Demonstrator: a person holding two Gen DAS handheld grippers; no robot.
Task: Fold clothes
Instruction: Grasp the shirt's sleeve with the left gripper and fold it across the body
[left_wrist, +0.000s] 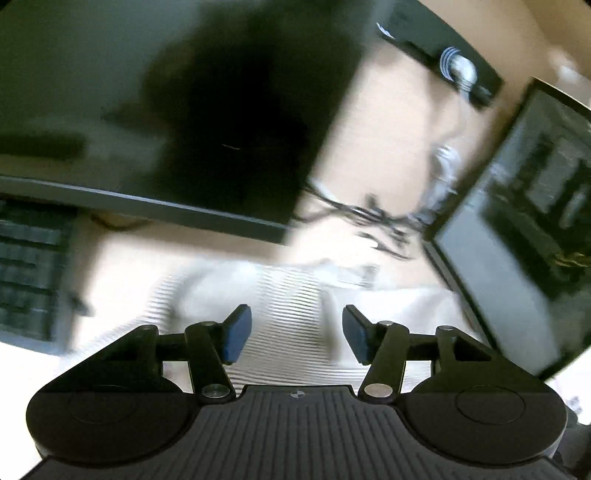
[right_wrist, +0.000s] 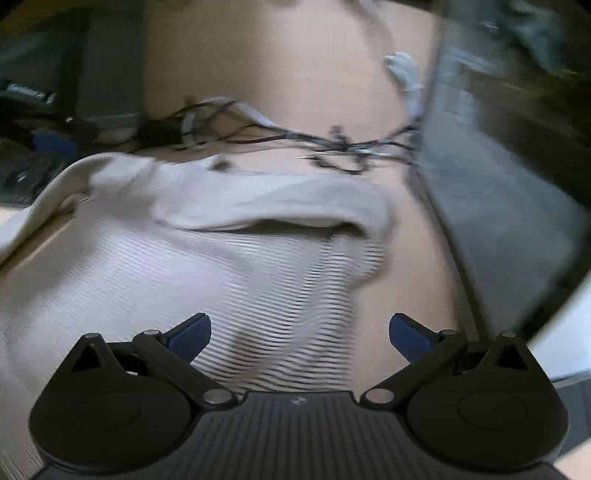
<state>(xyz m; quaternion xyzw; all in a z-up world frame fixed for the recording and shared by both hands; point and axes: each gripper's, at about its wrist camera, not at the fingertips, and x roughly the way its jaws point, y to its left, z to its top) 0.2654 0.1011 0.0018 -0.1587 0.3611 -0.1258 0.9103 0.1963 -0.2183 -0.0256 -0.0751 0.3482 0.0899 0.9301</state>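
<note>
Beige surface (right_wrist: 295, 74) carries cream striped garment (right_wrist: 184, 266), cables (right_wrist: 332, 144) beyond. Left tongs (left_wrist: 297, 334) and right tongs (right_wrist: 300, 338) hover apart, empty, likely positioning for a grasp.

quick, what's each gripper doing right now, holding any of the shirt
Left gripper: open, holding nothing, above the striped shirt.
Right gripper: open wide, holding nothing, over the same shirt.
</note>
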